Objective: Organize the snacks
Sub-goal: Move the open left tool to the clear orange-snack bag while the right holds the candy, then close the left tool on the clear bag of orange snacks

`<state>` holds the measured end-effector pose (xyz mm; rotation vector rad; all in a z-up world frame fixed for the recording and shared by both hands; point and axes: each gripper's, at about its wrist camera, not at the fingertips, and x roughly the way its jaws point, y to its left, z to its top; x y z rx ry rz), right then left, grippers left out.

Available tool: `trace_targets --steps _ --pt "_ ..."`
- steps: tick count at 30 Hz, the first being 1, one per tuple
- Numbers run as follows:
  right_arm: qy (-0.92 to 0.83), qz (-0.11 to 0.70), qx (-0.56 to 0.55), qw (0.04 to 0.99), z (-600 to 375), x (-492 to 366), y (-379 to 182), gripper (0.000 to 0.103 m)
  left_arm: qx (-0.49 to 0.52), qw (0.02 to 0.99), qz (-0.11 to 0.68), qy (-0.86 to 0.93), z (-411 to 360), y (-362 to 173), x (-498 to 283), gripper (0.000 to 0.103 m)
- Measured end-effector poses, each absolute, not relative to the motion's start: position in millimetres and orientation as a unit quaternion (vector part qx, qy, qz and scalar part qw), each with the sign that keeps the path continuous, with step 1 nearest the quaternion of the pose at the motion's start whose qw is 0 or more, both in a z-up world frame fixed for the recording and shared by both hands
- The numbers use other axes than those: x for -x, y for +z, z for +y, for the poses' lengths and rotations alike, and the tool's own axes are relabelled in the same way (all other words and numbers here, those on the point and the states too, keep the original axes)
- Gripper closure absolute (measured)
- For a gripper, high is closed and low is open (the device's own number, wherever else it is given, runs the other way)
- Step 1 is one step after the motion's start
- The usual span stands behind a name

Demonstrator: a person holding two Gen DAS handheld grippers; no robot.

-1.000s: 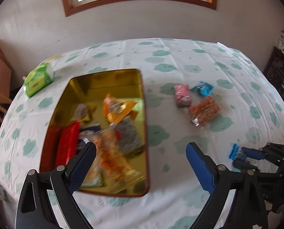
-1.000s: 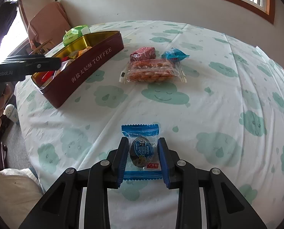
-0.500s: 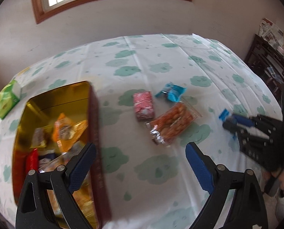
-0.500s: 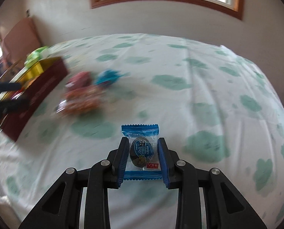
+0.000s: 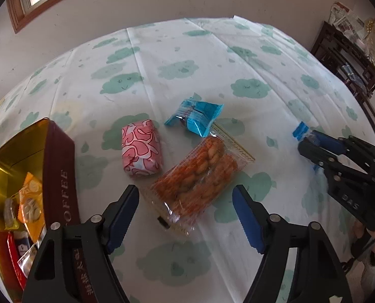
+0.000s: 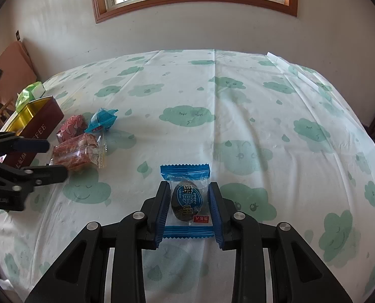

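Note:
My left gripper (image 5: 186, 205) hovers over a clear packet of orange snacks (image 5: 200, 179); its jaws are closing, with the packet's near end between them but untouched. Beyond it lie a pink wrapped snack (image 5: 140, 149) and a blue wrapped snack (image 5: 196, 116). At the left stands the maroon toffee tin (image 5: 58, 171), gold inside, with several snacks in it. My right gripper (image 6: 188, 205) is shut on a blue-edged packet with a dark egg-shaped snack (image 6: 186, 199), held above the tablecloth. That gripper (image 5: 311, 142) shows at the right in the left wrist view.
A round table with a white cloud-print cloth (image 6: 237, 116) fills both views. A green pack (image 6: 31, 92) sits behind the tin. A dark wooden shelf (image 5: 348, 58) stands at the far right, and a chair (image 6: 13, 68) stands by the wall at left.
My left gripper has swung right from over the tin to the orange snack packet, dropped lower and narrowed its jaws. My right gripper, still holding the blue packet, has turned away from the tin.

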<state>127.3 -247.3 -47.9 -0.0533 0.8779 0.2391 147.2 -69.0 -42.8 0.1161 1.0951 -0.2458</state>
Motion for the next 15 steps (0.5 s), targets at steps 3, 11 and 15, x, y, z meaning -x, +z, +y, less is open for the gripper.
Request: trace_targets --steps 3,11,15 --pt "0.118 0.426 0.02 0.897 -249 -128 -49 0.071 -0.059 0.841 0.525 -0.118 -72 -48 -154 0.034" --pt "0.118 0.427 0.02 0.896 -249 -129 -50 0.07 -0.04 0.837 0.533 -0.117 -73 -49 -167 0.033" --pt "0.118 0.427 0.02 0.896 -249 -129 -50 0.07 -0.044 0.839 0.526 -0.13 -74 -43 -166 0.032"
